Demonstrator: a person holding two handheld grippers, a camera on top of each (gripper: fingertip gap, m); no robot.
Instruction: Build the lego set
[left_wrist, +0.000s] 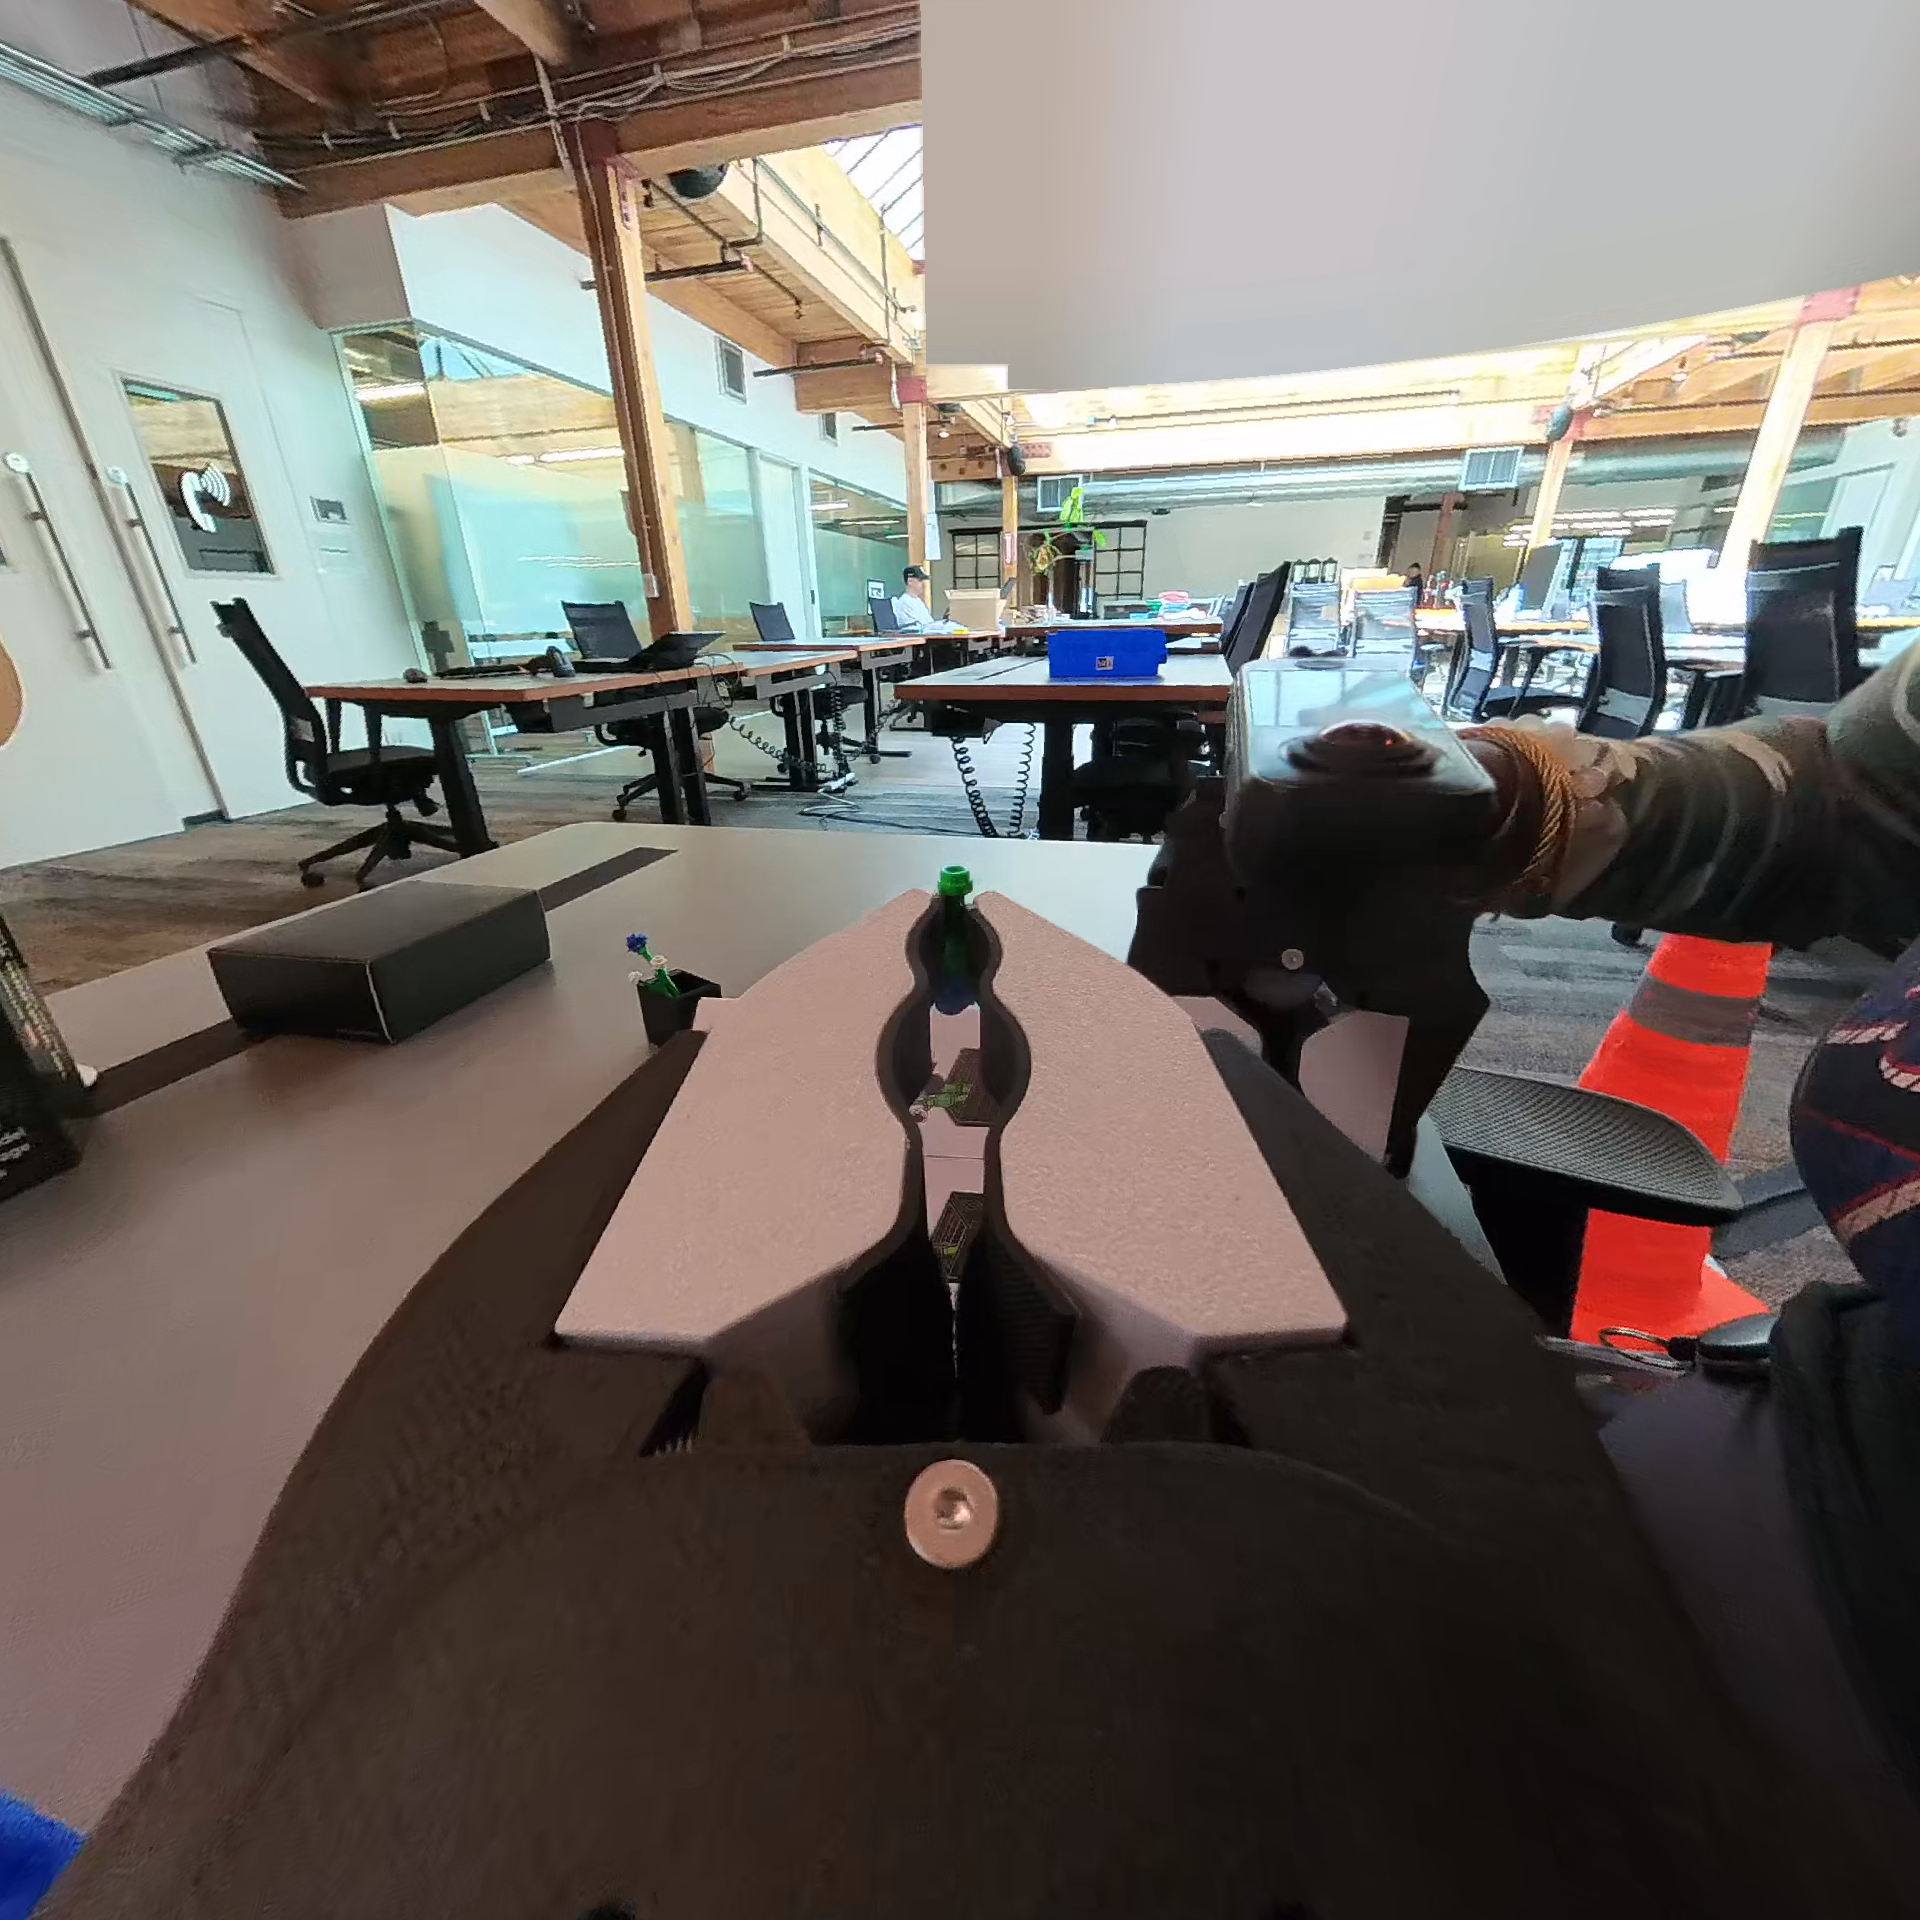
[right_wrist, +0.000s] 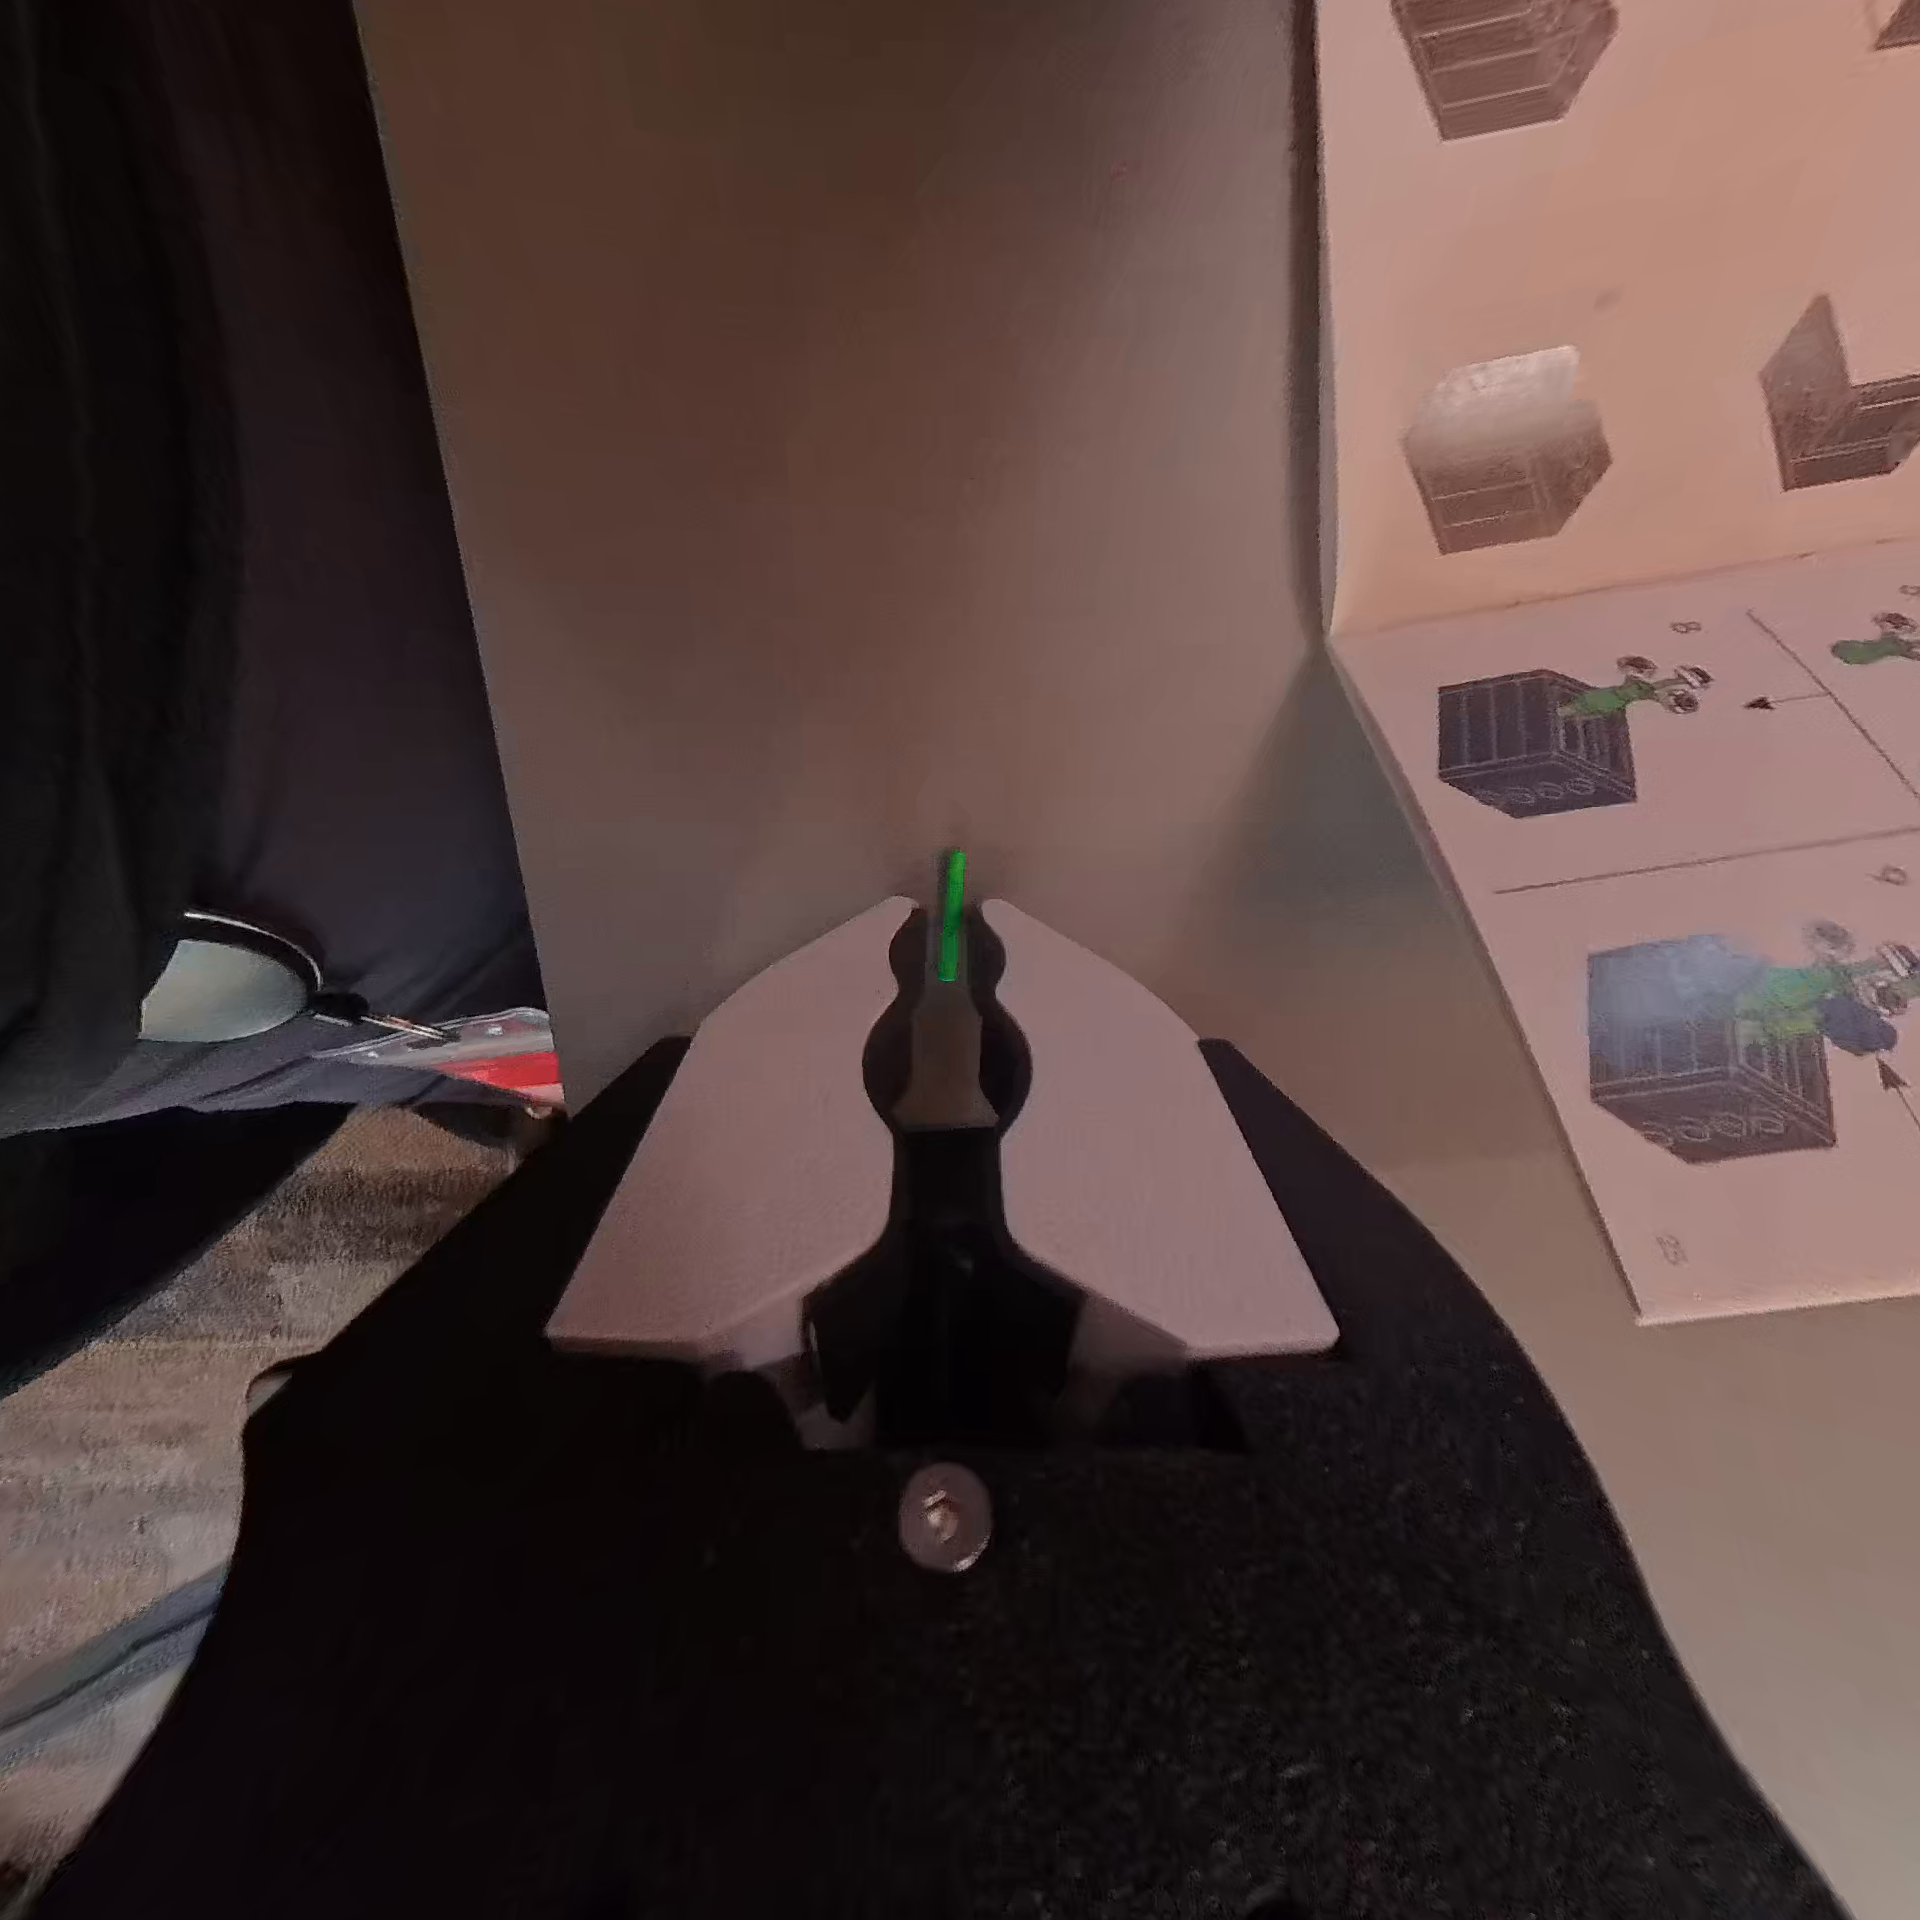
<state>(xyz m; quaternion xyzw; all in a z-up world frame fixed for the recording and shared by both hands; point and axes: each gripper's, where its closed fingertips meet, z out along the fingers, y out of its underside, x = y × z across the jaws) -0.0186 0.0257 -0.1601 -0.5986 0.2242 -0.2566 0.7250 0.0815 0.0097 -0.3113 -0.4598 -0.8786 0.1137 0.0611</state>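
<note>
My left gripper (left_wrist: 954, 906) is shut on a dark green lego stem piece (left_wrist: 955, 930) whose studded end sticks out past the fingertips; a blue bit shows behind it in the finger gap. A small black lego pot (left_wrist: 677, 1000) with blue and white flowers stands on the table to the left of the fingers. My right gripper (right_wrist: 951, 906) is shut on a thin bright green lego stem (right_wrist: 950, 914), held over the table beside the instruction sheet (right_wrist: 1704, 914). The right gripper also shows in the left wrist view (left_wrist: 1340, 904), raised at the right.
A black box (left_wrist: 379, 971) lies on the grey table (left_wrist: 312, 1195) at the left, another black box (left_wrist: 26, 1081) at the far left edge. An orange cone (left_wrist: 1673, 1091) and a chair arm (left_wrist: 1590, 1138) are off the table's right side. The folded sheet stands partly upright. There is about 20 centimeters between the tips of the two grippers. My right gripper's tips are some 25 centimeters from the small black lego pot (left_wrist: 677, 1000).
</note>
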